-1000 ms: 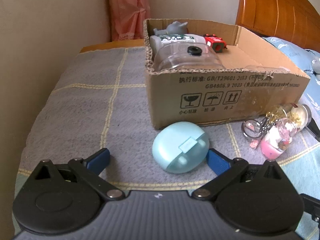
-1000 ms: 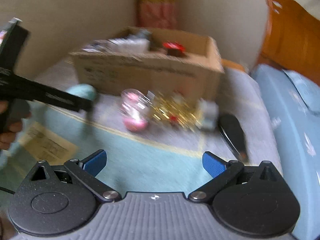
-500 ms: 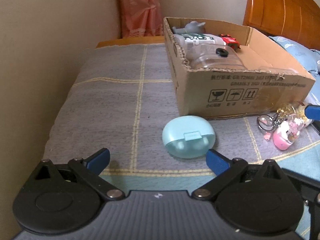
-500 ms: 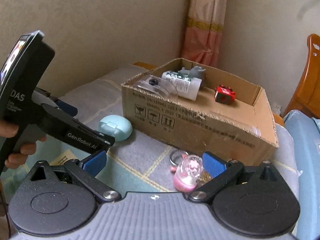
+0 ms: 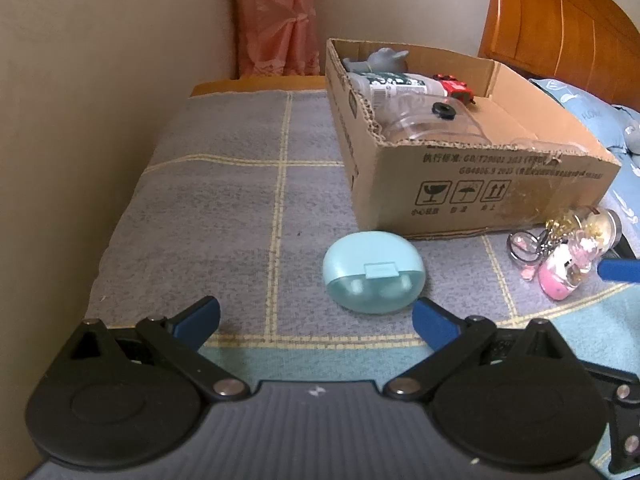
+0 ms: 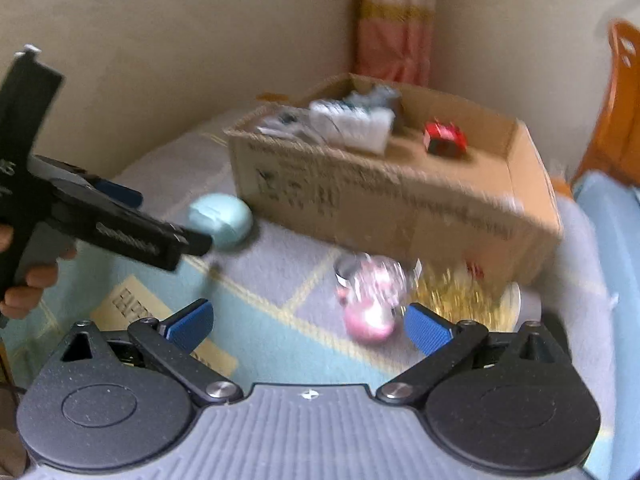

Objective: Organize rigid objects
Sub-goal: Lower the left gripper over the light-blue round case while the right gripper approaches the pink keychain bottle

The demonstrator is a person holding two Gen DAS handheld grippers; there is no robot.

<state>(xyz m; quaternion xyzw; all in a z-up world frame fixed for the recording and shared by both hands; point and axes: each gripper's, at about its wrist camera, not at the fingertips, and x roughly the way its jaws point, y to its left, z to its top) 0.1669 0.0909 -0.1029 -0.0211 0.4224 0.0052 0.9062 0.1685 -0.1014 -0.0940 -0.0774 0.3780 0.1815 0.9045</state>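
Bedspread: teal case before cardboard box — smooth, light; pinch sides; both grippers wide, empty.

Left gripper and right gripper, fingers spread wide.

My left wrist camera looked low across the grey checked bedspread, close behind the pale blue oval plastic case, facing the open brown cardboard box. My right wrist camera, blurred, faced the same box and case from further right.
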